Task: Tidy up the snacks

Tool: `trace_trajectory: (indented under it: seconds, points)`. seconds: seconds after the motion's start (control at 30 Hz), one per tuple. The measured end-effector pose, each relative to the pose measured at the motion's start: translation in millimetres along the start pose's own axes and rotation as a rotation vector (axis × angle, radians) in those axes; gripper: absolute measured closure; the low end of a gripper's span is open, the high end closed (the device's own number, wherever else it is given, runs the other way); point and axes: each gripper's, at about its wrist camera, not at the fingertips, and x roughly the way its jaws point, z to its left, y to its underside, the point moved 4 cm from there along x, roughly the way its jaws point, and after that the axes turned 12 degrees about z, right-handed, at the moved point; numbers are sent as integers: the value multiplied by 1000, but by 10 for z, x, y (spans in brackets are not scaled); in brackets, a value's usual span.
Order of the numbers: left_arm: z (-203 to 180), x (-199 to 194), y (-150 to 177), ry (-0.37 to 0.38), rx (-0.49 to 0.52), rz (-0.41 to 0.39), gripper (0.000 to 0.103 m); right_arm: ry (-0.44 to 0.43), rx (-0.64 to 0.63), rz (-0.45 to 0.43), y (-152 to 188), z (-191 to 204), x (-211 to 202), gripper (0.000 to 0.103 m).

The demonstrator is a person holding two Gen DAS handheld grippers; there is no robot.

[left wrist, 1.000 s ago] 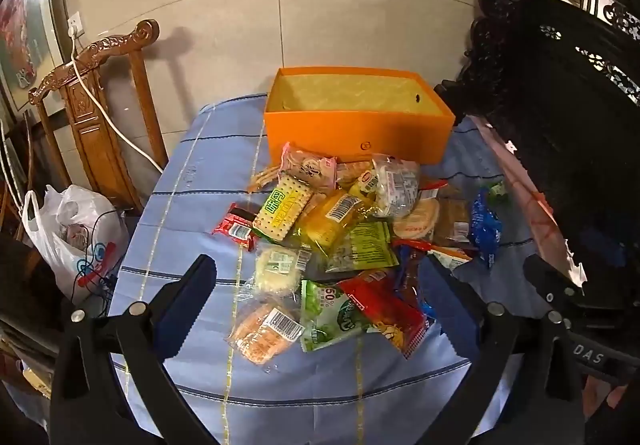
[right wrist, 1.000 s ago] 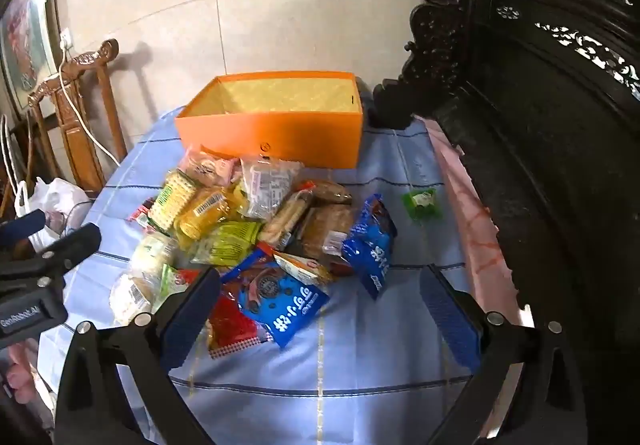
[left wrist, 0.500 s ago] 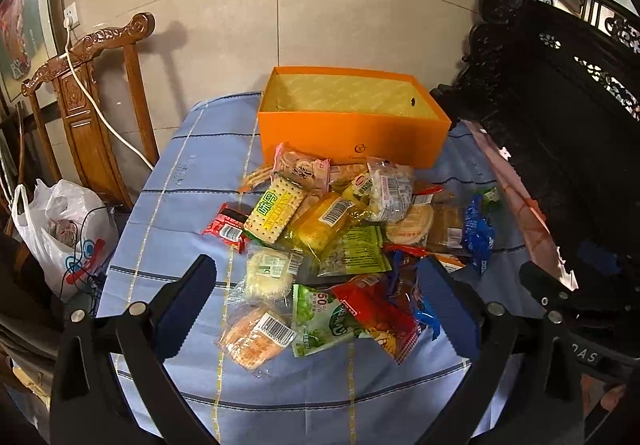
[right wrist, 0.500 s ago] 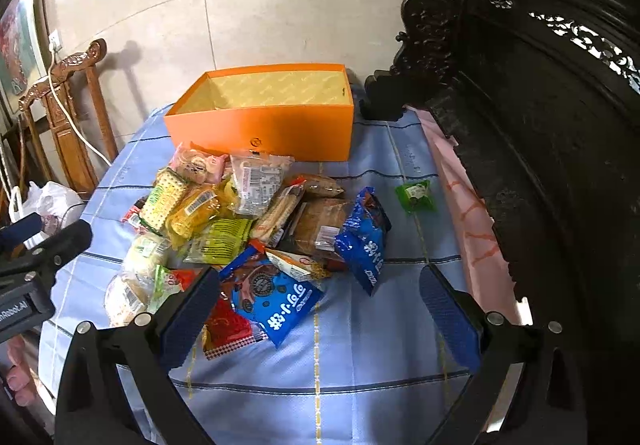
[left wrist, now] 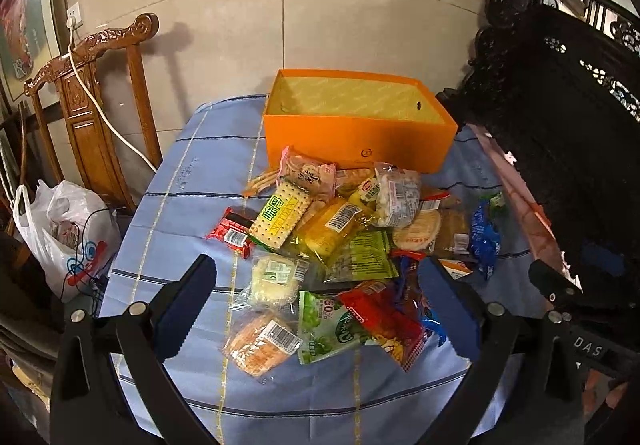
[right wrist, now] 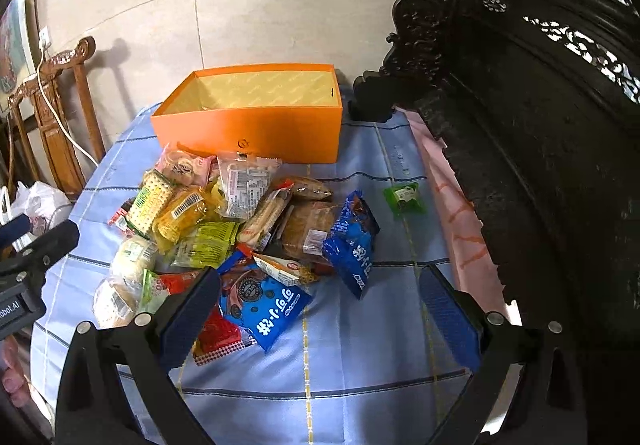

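Nothing is sorted yet, as far as I can tell. The orange box (left wrist: 360, 141) sits at the far end of the desk (left wrist: 192, 181), toward twelve o'clock from the snacks, and what I can see of its yellow inside holds no packet. The whole snack pile (left wrist: 344, 245) lies heaped on the blue cloth just in front of it, packets overlapping one another: a cracker pack (left wrist: 280, 215), a yellow packet (left wrist: 330, 229), a red wrapper (left wrist: 230, 233) at the nine o'clock edge, a blue cookie bag (right wrist: 266, 309) nearest the right claw. One small green packet (right wrist: 405, 197) lies by itself, well apart at about three o'clock from the pile.

The left claw (left wrist: 316, 311) hangs wide over the near edge of the heap, gripping nothing. The right claw (right wrist: 320, 315) is just as wide and bare, above the near cloth.

So I judge the job at its very start: every packet is left to lift into the box, the stray green one included.
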Motion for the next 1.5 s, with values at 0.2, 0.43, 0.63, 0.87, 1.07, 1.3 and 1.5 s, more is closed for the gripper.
trace_trajectory:
  seconds: [0.2, 0.43, 0.63, 0.87, 1.07, 1.3, 1.5]
  points:
    - [24, 28, -15, -6, -11, 5, 4, -3, -4, 14, -2, 31, 26, 4]
    - [10, 69, -29, 10, 1, 26, 4, -68, 21, 36, -25, 43, 42, 4]
    - [-5, 115, -6, 6, 0, 30, 4, -99, 46, 44, -43, 24, 98, 4]
    - [-72, 137, 9, 11, 29, 35, 4, -95, 59, 52, -18, -26, 137, 4]
    - [-104, 140, 6, 25, 43, 36, 4, -116, 43, 26, -66, 15, 67, 4]
    - [-109, 144, -9, 8, 56, 26, 4, -116, 33, 32, -76, 52, 86, 4]
    - [-101, 174, -8, 6, 60, 39, 4, -118, 32, 32, -76, 55, 88, 4]
